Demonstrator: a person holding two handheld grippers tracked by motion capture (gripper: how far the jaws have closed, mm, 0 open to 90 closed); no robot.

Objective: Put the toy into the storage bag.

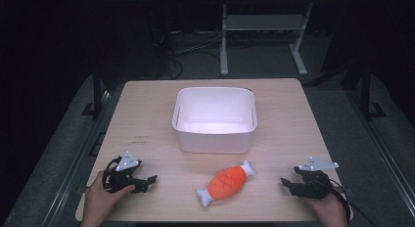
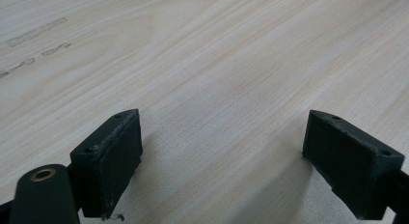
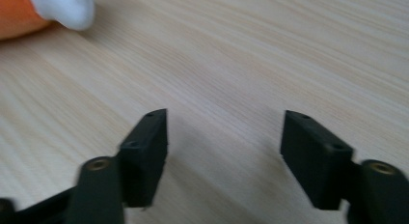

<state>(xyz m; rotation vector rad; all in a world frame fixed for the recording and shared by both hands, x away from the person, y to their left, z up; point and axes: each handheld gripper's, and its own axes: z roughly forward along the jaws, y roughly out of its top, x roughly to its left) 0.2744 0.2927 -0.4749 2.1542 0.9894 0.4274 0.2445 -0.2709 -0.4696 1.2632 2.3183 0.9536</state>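
An orange plush meat toy (image 1: 226,182) with white bone ends lies near the table's front edge, between the two hands. Its orange body and one white end (image 3: 65,9) show at the top left of the right gripper view. Behind it stands a white plastic bin (image 1: 215,119), nothing visible inside. My left gripper (image 1: 152,179) rests low at the front left, open, with bare wood between its jaws (image 2: 222,156). At the front right my right gripper (image 1: 285,183) is open too, nothing between its jaws (image 3: 224,156), pointing toward the toy.
The light wooden table (image 1: 147,109) has faint marks (image 1: 139,138) left of the bin. Beyond its far edge stand a white table frame (image 1: 264,36) and cables on a dark floor.
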